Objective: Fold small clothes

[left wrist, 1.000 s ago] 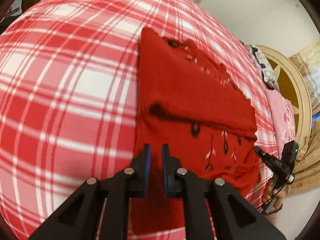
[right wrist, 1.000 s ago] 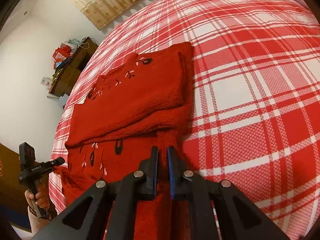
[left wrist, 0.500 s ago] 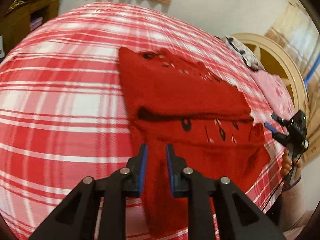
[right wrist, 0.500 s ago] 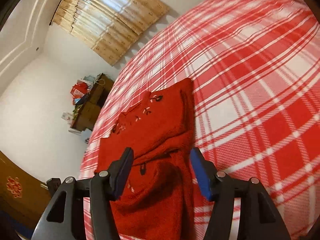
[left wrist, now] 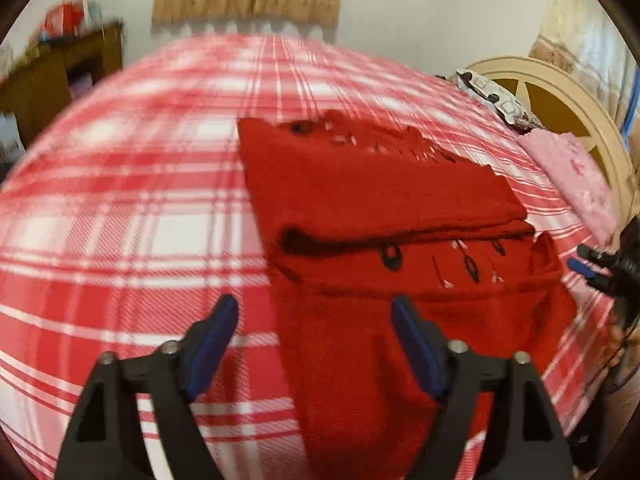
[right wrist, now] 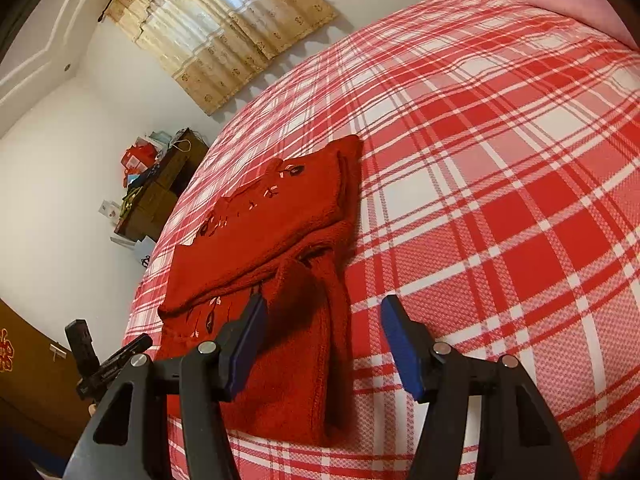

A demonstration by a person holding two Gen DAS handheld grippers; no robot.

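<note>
My left gripper [left wrist: 314, 334] hangs over the bed [left wrist: 120, 220], fingers [left wrist: 210, 344] spread wide; its jaws have just been opening, and nothing is pinched between them, though the near edge of the red sweater [left wrist: 380, 208] lies beneath the gap. My right gripper [right wrist: 322, 346] is likewise released, fingers [right wrist: 402, 346] parted and clear of the cloth; its jaws too have been opening, with only the sweater's right border and the plaid sheet showing between them.

The red sweater [right wrist: 272, 240] lies flat on the bed's red-and-white plaid cover [right wrist: 500, 200], toward the near edge, one half folded over the other so a dark crease runs across it. Dark and pale embroidered motifs show along the collar and on the lower layer. I can read no brand, label or writing on it.

Beyond the far edge I see a curtain [right wrist: 224, 28]; a pink pillow [left wrist: 572, 184] sits by the cream headboard [left wrist: 568, 92]. A cluttered dark cabinet [right wrist: 160, 188] stands against the wall; any print there is too small to make out.
</note>
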